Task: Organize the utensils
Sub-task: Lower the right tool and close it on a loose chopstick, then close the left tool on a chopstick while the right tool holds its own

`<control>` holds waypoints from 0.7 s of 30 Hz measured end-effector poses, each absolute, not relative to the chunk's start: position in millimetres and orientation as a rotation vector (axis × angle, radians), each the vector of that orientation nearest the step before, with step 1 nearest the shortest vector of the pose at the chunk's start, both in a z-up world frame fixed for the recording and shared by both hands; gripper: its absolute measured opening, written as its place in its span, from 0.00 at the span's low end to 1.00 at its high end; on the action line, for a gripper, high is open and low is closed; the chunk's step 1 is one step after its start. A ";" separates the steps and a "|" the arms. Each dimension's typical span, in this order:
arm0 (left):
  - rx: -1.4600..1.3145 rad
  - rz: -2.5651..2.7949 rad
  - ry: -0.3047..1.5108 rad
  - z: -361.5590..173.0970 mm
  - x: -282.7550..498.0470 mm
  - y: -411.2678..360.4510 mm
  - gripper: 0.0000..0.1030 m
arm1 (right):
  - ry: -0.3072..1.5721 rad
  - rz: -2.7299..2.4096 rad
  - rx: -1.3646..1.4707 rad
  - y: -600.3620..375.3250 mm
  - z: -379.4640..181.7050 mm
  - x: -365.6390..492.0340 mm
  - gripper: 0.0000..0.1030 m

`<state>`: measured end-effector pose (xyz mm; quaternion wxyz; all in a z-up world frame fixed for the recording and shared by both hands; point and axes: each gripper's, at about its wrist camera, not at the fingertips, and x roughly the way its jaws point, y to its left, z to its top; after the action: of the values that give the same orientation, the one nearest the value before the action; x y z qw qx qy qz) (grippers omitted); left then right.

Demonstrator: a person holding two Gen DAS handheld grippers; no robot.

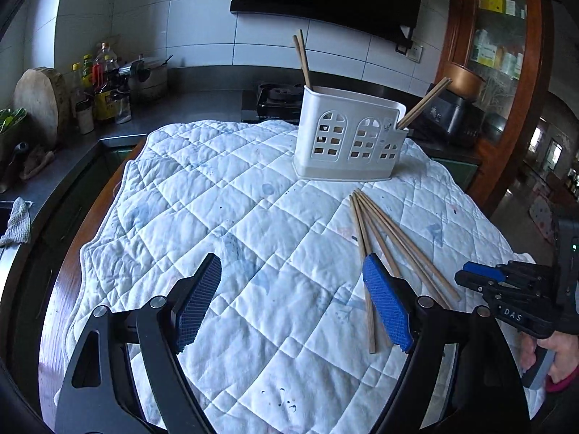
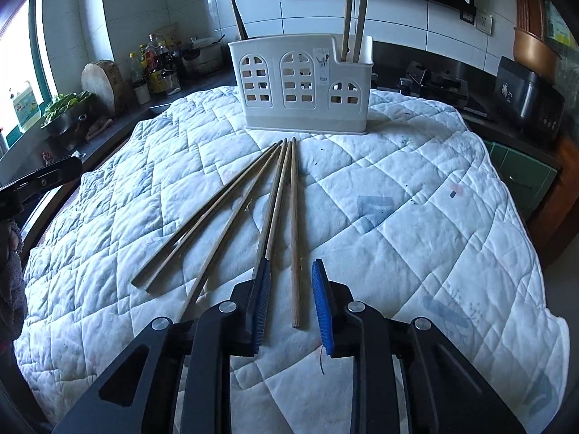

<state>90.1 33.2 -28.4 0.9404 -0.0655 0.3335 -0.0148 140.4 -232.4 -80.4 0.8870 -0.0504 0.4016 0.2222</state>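
Fingers (image 2: 324,311) of right gripper (image 2: 291,305) partly apart, straddling rightmost chopstick (image 2: 295,231), pads not touching it. Low over quilt (image 2: 416,217), aimed at 12 o'clock toward utensil holder (image 2: 300,85). Loose chopsticks (image 2: 231,213) fanned from 12 to 8 o'clock. Left gripper (image 1: 293,302) wide apart, empty, hovering, level with quilt; holder at its 1 o'clock, chopsticks upright inside.

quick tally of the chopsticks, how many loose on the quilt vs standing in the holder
Loose chopsticks on the quilt: 6 (rightmost one)
Chopsticks in the white holder: 4 (two at its left end, two in its low right compartment)
Total: 10
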 end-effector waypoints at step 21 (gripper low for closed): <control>-0.133 -0.110 0.802 -65.4 100.0 7.4 0.67 | 0.864 0.424 -0.131 -224.7 -98.3 159.1 0.07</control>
<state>100.0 7.4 -65.4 0.9171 -0.0644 0.3898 -0.0535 159.1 -224.7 -98.3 0.8843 -0.0629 0.4152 0.2038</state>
